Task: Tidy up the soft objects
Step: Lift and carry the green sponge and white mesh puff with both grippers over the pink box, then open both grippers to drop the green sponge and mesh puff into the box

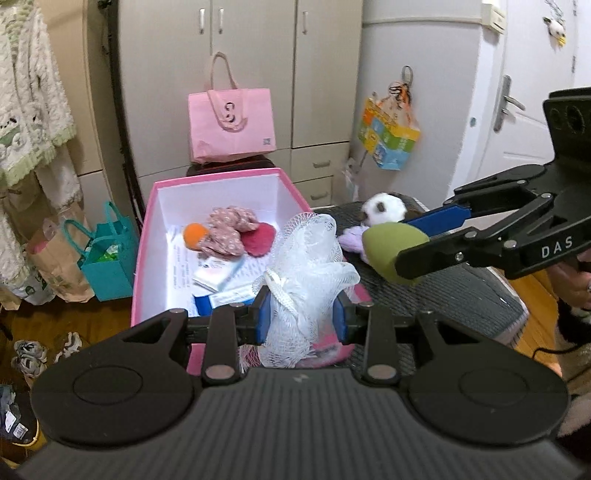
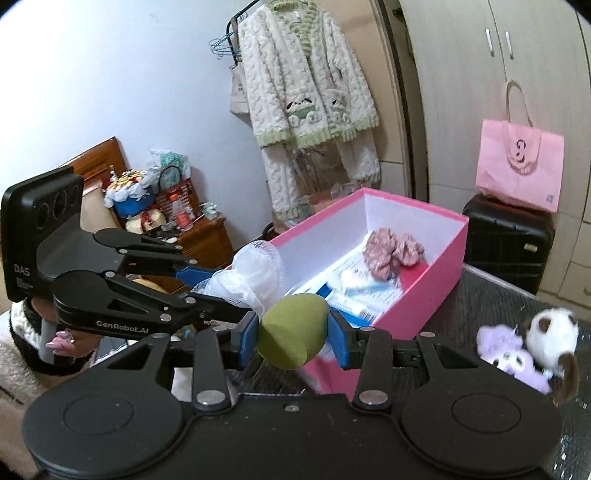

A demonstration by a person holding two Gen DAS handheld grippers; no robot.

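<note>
Tall beige wardrobe doors with slim metal handles [image 1: 210, 74] fill the far wall, with small drawers [image 1: 317, 173] stacked lower at their right. A white panelled door with a silver lever handle [image 1: 506, 103] stands beyond them, a small plush toy [image 1: 556, 29] hanging near its top. A pale pink fabric tote bag [image 2: 519, 162] sits on a black hard-shell case [image 2: 508, 240] before the wardrobe. A cream and green fleece pyjama set [image 2: 306, 92] hangs against a plain whitish wall, blue wire hangers [image 2: 223, 46] beside it. Below, a cluttered brown wooden cabinet [image 2: 207, 236] stands in the corner. The floor is reddish-brown wood planking [image 1: 74, 317], where a teal gift bag [image 1: 107, 258] stands. The dark grey woven tabletop [image 1: 461, 295] fills the foreground.
</note>
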